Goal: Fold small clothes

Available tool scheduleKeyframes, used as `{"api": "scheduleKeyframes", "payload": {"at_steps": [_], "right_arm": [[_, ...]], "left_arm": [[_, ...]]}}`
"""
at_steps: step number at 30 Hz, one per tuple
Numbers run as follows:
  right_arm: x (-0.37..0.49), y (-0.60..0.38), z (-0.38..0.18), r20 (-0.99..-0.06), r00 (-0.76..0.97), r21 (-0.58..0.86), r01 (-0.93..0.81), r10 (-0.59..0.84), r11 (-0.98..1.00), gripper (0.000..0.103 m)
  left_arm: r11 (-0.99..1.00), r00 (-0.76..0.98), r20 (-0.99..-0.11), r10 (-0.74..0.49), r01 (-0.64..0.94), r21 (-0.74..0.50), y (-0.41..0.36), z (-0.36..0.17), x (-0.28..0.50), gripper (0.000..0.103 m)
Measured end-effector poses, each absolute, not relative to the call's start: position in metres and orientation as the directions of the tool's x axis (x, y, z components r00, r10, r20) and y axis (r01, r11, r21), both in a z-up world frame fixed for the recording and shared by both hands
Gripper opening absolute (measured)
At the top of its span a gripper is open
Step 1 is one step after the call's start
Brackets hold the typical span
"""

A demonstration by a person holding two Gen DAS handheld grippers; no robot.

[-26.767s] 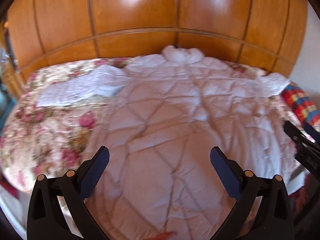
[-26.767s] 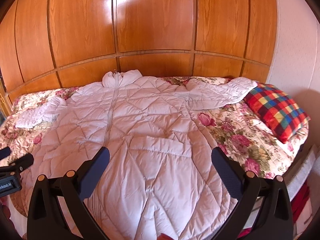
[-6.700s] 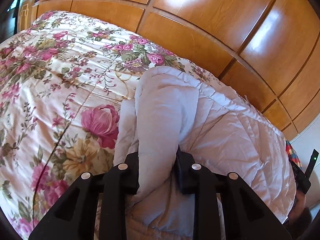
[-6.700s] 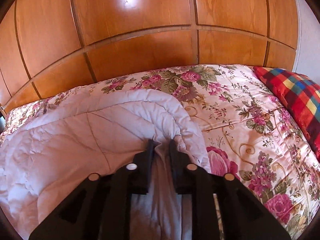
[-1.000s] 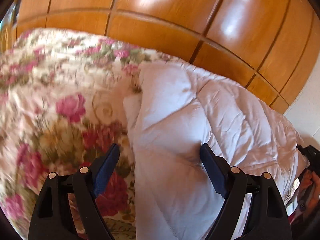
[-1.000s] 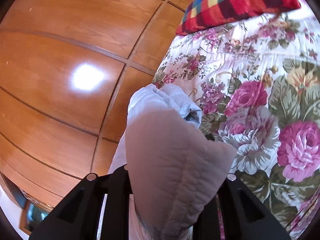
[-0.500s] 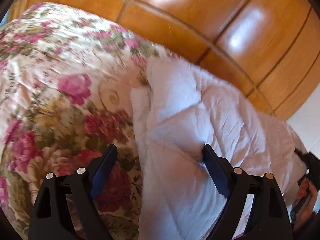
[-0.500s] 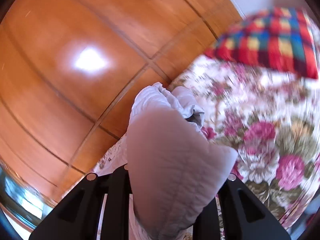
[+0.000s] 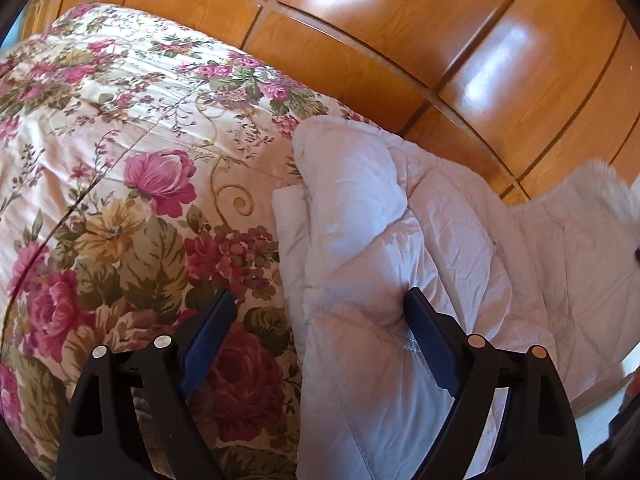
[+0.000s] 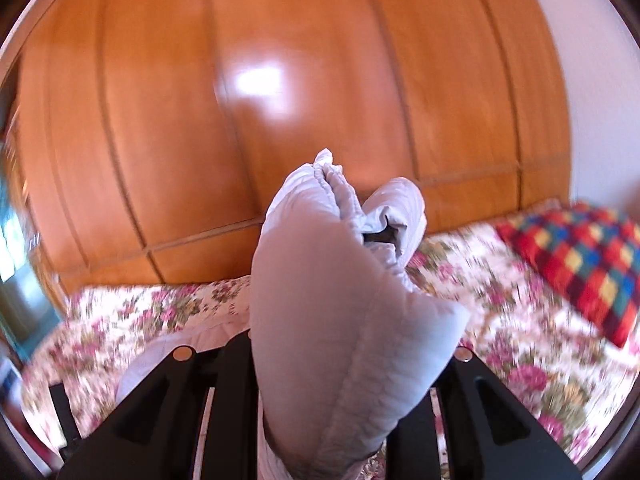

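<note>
left wrist view: the left hand-held gripper (image 9: 316,320) hangs released over the near edge of a white quilted jacket (image 9: 420,248), its jaws spread wide, one over the flowered bedspread (image 9: 120,160) and the other over the padding, neither pressing on cloth. the jacket lies in a bunched, part-folded heap on the bed, close to the wooden panelling (image 9: 400,40); a fluffy white trim (image 9: 600,184) shows at the right edge.

right wrist view: the right hand-held gripper (image 10: 340,360) is clenched on a thick fold of the same jacket (image 10: 340,300), which stands up between its jaws and hides the pads; a cuffed sleeve end (image 10: 380,220) curls above it. a checked cushion (image 10: 580,260) lies on the bed to the right. blur suggests the hand is in motion.

step in hand, as judged: carrying one side of the jacket across for a further fold, while the left side is free. the next move likely calls for laying the lifted fold flat over the heap and keeping the edges aligned, since the slippery padding may spring open once let go.
</note>
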State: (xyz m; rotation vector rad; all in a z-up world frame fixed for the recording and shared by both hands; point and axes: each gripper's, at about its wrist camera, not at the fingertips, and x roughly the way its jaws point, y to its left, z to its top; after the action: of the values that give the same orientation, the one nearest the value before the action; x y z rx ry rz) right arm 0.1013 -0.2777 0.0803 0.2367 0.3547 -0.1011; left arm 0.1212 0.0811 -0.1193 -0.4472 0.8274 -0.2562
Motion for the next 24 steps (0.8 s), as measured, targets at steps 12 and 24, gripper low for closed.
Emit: {"api": "scheduleKeyframes", "payload": {"at_steps": [12,24], "right_arm": [[0.104,-0.127,0.069,-0.335,0.937,-0.193,-0.17,0.098,0.966,0.022],[0.119,-0.046,-0.003,-0.491,0.829,-0.244,-0.425,0.267,0.872,0.037]], "left_arm": [[0.863,0.634,-0.648,-0.423,0.063,-0.502,0.082,-0.128,0.129,0.086],[0.764,0.627,-0.559,-0.543,0.093,-0.638,0.12,-0.117,0.119,0.086]]}}
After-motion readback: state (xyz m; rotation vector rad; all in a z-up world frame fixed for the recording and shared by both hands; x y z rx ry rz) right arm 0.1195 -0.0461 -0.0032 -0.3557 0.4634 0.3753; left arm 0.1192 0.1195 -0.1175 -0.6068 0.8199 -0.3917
